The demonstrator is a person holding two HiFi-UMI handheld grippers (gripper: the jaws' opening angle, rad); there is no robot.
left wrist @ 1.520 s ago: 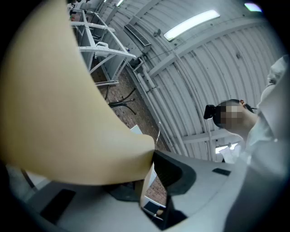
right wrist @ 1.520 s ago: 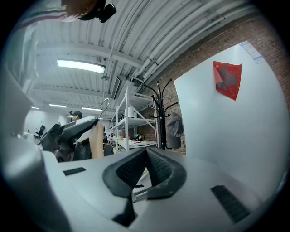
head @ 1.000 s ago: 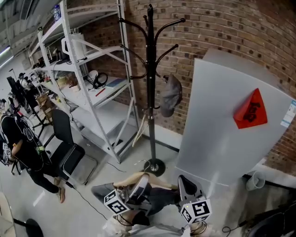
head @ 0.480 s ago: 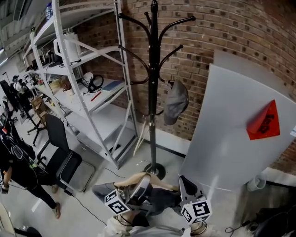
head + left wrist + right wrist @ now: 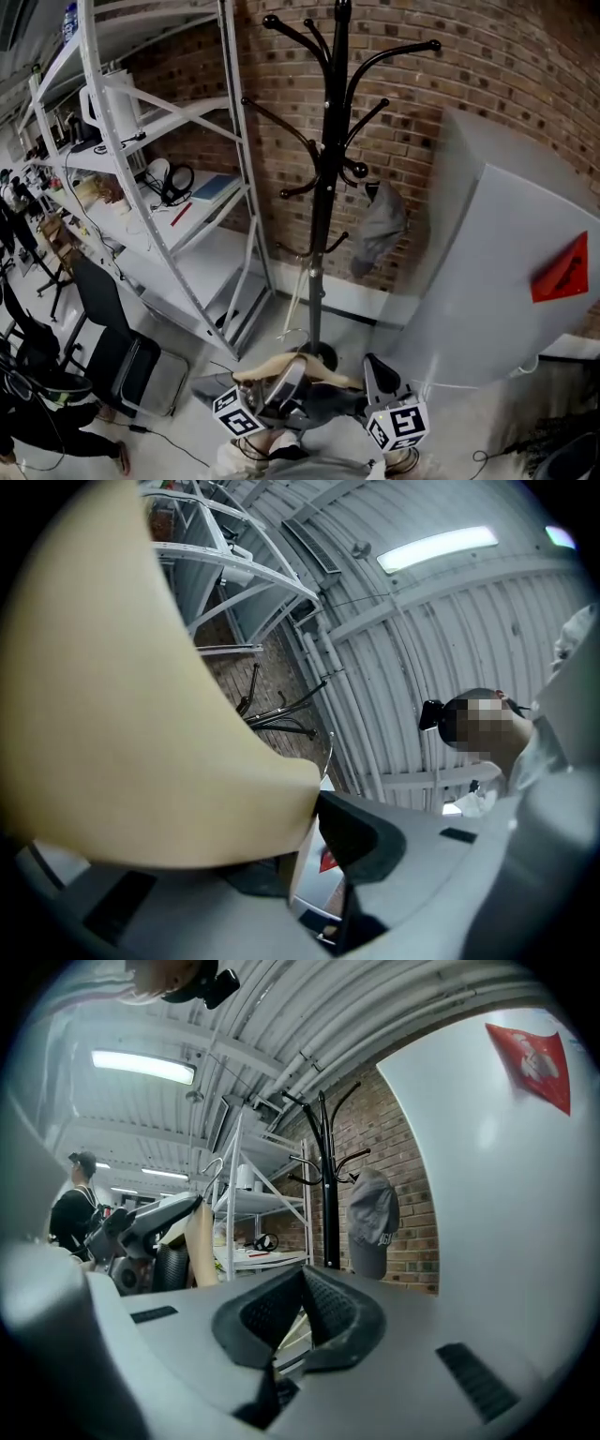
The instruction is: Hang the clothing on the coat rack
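Observation:
The black coat rack (image 5: 325, 187) stands against the brick wall, with a grey cap (image 5: 380, 230) on one of its lower hooks. At the bottom of the head view my left gripper (image 5: 281, 386) is shut on a pale wooden hanger (image 5: 267, 367), and dark grey clothing (image 5: 323, 401) drapes below it. In the left gripper view the hanger (image 5: 141, 714) fills the left side, clamped against the black pad (image 5: 361, 841). My right gripper (image 5: 380, 377) is beside it, its jaws (image 5: 302, 1288) pressed together with nothing visible between them. The right gripper view shows the rack (image 5: 328, 1185) and cap (image 5: 373, 1222) ahead.
White metal shelving (image 5: 159, 169) with headphones and boxes stands left of the rack. A large white panel (image 5: 497, 272) with a red triangle leans on the wall to the right. A black chair (image 5: 117, 347) and a person (image 5: 37, 394) are at the lower left.
The view has moved closer to the coat rack, which now looks larger and sits further right. Both grippers keep their place and grip.

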